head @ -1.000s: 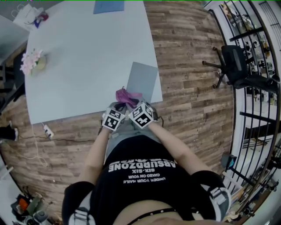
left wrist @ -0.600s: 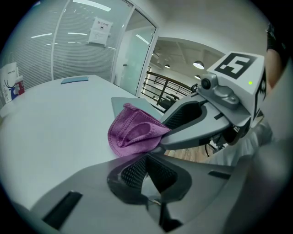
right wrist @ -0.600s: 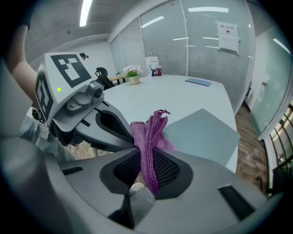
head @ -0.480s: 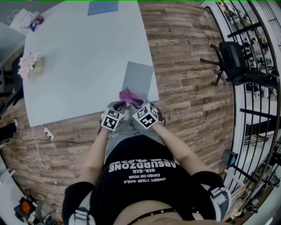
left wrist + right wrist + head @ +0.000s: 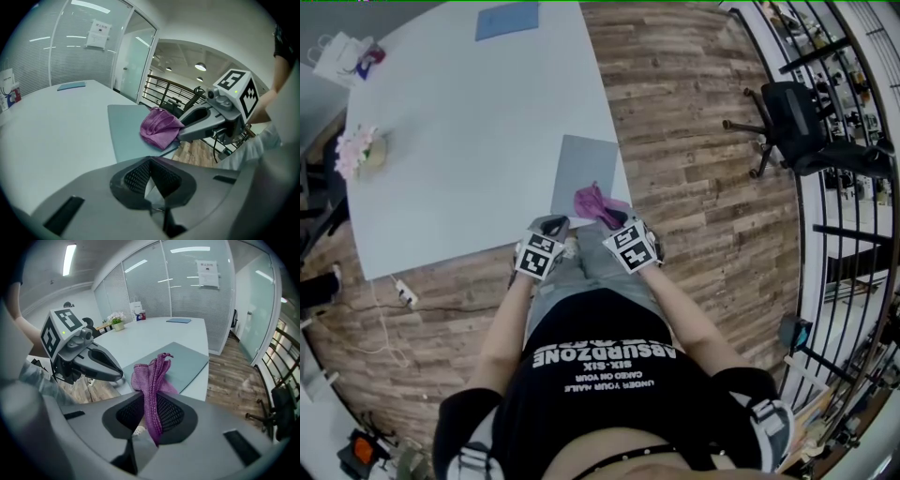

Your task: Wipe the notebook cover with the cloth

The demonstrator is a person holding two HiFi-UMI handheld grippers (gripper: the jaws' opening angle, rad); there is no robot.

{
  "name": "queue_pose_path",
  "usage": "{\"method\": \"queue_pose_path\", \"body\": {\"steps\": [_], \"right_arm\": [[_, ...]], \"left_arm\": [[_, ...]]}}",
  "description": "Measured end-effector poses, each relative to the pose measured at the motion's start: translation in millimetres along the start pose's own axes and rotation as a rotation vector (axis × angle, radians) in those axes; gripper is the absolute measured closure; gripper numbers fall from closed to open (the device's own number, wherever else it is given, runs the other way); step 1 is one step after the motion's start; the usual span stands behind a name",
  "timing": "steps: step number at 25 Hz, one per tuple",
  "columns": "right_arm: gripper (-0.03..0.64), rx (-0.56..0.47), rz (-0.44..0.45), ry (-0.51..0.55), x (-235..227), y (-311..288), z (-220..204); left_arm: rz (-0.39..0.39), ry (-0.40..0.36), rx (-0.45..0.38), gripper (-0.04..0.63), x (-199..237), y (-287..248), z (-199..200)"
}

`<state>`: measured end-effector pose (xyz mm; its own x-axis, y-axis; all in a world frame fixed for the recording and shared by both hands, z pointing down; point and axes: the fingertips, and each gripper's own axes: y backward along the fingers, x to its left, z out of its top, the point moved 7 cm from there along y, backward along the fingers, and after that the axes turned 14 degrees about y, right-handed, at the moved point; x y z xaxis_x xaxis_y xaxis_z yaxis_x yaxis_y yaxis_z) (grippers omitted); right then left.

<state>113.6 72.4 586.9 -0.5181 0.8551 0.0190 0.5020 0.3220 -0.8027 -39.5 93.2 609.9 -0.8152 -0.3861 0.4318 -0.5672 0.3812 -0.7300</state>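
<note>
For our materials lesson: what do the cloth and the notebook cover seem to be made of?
The cloth: purple knitted fabric; ribbed stitch rows show, it droops in folds. The notebook cover: probably card or plastic, matte grey-blue; flat, smooth, no glare.

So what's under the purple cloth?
The grey notebook is under the cloth, lying flat on the white table. The right claw pinches the cloth. The bit of cover right beneath the cloth is hidden, so I can't see it.
</note>
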Motion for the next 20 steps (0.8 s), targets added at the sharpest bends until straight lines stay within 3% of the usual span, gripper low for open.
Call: {"method": "queue_pose_path", "body": {"steps": [14, 20], "right_arm": [[0.534, -0.018, -0.031, -0.103, -10, -1, -22], [0.534, 0.011, -0.026, -0.071, -9, -6, -19]], "left_arm": [[0.065, -0.060, 0.058, 0.580, 10, -9, 5], [0.060, -0.037, 0.064, 0.580, 16, -9, 4]]}}
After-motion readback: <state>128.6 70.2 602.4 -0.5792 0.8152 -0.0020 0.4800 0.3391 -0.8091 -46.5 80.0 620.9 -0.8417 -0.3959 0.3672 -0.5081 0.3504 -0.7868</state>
